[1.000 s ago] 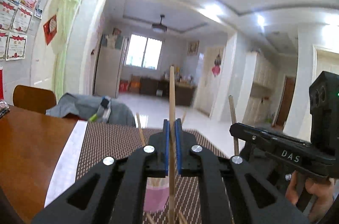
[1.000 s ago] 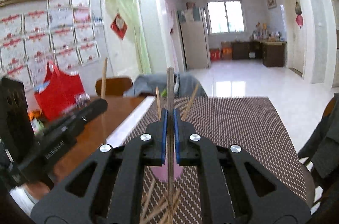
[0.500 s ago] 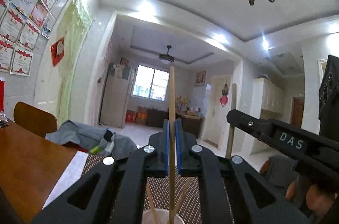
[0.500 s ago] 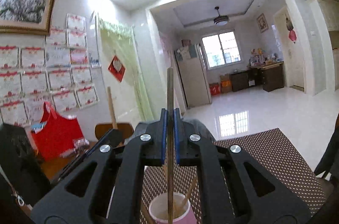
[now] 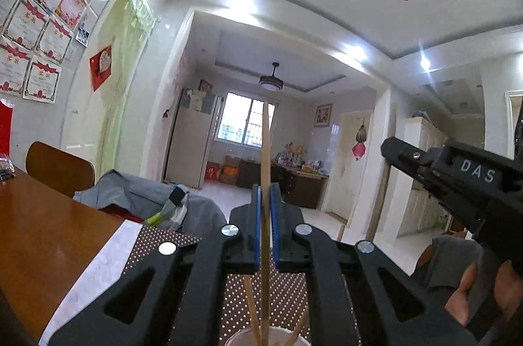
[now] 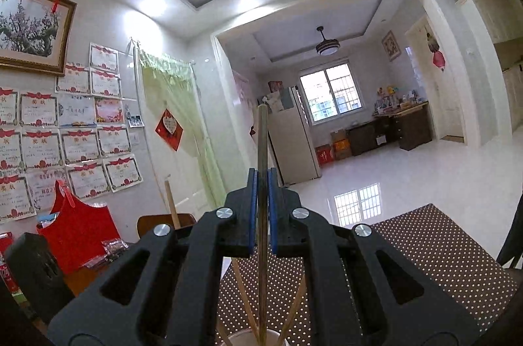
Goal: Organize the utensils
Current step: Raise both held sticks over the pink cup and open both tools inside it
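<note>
Dining room, wooden bench under dotted brown mat. Left gripper clenched on upright chopstick; right gripper clenched on second chopstick. Both sticks' lower ends reach down to cup at bottom edge of both views. Step looks like dropping sticks in: keep each vertical, centre tip over mouth, release only once tip is inside rim. Cup already holds several leaning chopsticks; avoid knocking them.

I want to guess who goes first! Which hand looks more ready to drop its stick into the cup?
Probably the right gripper: its upright wooden chopstick reaches down inside the pale round cup. The left gripper's light wooden chopstick looks nearly equal.
</note>
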The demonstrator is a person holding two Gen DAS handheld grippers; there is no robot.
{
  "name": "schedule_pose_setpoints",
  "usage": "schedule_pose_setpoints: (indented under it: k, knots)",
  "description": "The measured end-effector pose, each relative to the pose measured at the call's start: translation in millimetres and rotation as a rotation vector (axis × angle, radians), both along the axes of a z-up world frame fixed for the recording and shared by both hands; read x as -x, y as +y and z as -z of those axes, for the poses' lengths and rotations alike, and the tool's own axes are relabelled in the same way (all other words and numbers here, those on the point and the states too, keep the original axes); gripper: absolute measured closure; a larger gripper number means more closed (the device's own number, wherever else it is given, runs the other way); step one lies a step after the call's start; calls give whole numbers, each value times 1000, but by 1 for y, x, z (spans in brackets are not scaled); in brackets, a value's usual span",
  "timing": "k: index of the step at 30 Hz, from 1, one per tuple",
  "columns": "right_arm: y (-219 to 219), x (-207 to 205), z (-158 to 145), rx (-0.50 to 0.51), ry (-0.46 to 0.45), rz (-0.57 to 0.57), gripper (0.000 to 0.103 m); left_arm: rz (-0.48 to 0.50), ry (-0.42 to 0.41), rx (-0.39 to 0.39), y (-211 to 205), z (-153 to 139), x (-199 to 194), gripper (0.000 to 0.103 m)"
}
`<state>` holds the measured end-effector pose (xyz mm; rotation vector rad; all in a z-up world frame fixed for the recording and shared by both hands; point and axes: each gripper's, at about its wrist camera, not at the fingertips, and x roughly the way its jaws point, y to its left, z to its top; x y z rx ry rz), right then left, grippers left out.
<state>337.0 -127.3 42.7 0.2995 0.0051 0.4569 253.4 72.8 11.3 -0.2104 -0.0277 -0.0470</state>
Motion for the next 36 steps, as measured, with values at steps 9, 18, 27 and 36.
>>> schedule_pose_setpoints:
  k: [9, 18, 27, 36]
  knots:
    - [4, 2, 10, 35, 54, -25, 96, 18, 21, -2, 0, 1, 9, 72]
    - [8, 9, 19, 74, 99, -29, 96, -12, 44, -4, 5, -7, 29, 54]
    - [7, 13, 31, 96, 163, -24, 96, -40, 123, -23, 9, -8, 40, 51]
    - [6, 23, 37, 130, 219, 10, 52, -37, 201, -50, 9, -9, 50, 51]
